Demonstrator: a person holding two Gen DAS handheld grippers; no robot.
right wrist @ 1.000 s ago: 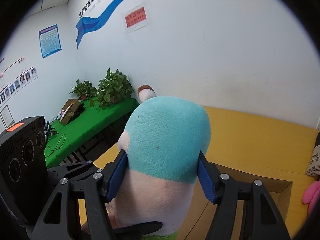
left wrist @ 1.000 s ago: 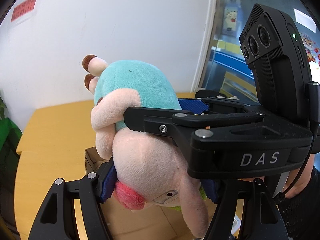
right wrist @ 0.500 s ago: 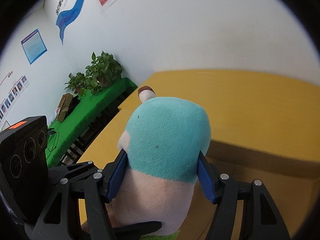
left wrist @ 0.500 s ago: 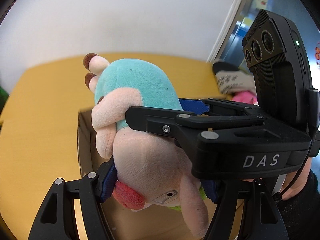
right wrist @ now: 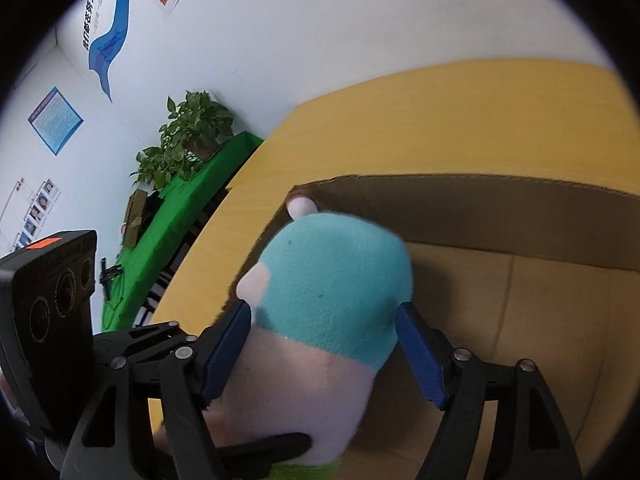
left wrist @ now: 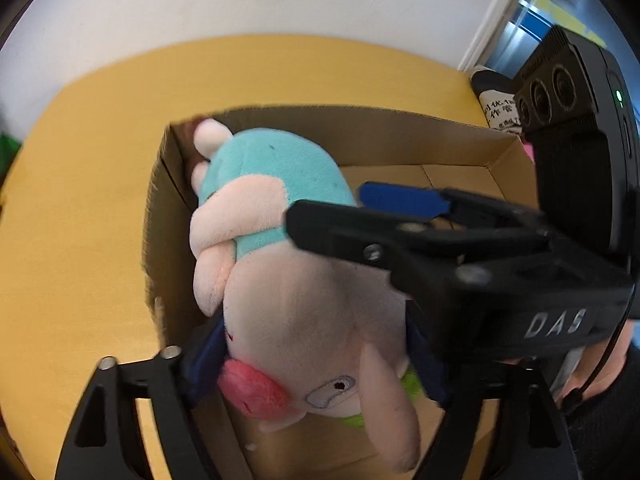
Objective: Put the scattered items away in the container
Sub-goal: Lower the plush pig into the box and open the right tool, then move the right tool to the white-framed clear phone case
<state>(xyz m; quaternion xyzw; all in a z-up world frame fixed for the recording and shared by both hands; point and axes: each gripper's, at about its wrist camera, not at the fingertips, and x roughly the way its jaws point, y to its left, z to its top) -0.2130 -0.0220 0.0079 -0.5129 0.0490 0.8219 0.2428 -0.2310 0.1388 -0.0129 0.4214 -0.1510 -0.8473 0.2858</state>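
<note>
A pink plush pig in a teal shirt [left wrist: 280, 240] is held by both grippers above an open cardboard box [left wrist: 360, 136]. My left gripper [left wrist: 316, 360] is shut on the pig's head, its blue pads pressing both sides. My right gripper [right wrist: 324, 344] is shut on the pig's teal body [right wrist: 332, 276]; it also shows in the left wrist view [left wrist: 360, 220] crossing from the right. The pig's feet reach over the box's far left corner [right wrist: 304, 196]. The box floor [right wrist: 540, 312] looks bare.
The box sits on a yellow table [left wrist: 80, 200] against a white wall. Other soft toys [left wrist: 496, 108] lie on the table beyond the box's right end. A green-covered bench with potted plants [right wrist: 188, 136] stands left of the table.
Both grippers have tipped downward with the pig and carried it over the box; the box opening now fills the view under the toy. The grips have not changed.
</note>
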